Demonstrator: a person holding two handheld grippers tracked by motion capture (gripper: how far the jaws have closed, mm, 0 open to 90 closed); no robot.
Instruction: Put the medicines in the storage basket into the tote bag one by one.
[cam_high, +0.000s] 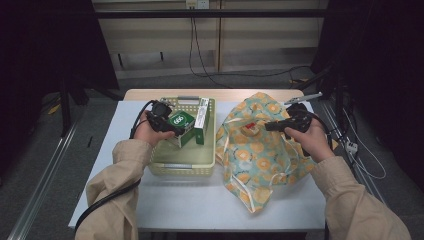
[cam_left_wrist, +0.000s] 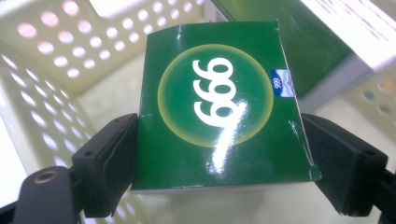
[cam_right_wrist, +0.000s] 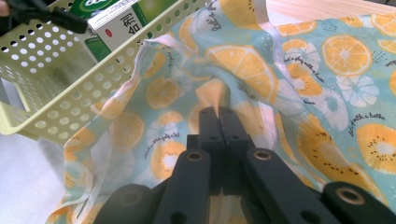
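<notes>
- Dark curtains flank our table, which has a pale top and a wooden far edge; behind it we see a beige wall with cables hanging, and grey floor at the sides.
- We count one basket, pale yellow and perforated, on the table's left half.
- We count two green boxes at the basket: one box marked 666, and one longer carton with a white side, leaning at the far right corner.
- We count one bag, cloth printed with orange slices, lying just right of the basket and touching its wall.
- Our left gripper is over the basket with its jaws spread wide on the 666 box; in the left gripper view each pad sits against a side of the box, which is above the basket floor.
- Our right gripper has its jaws fully together, pinching a fold of the bag near its upper edge.
</notes>
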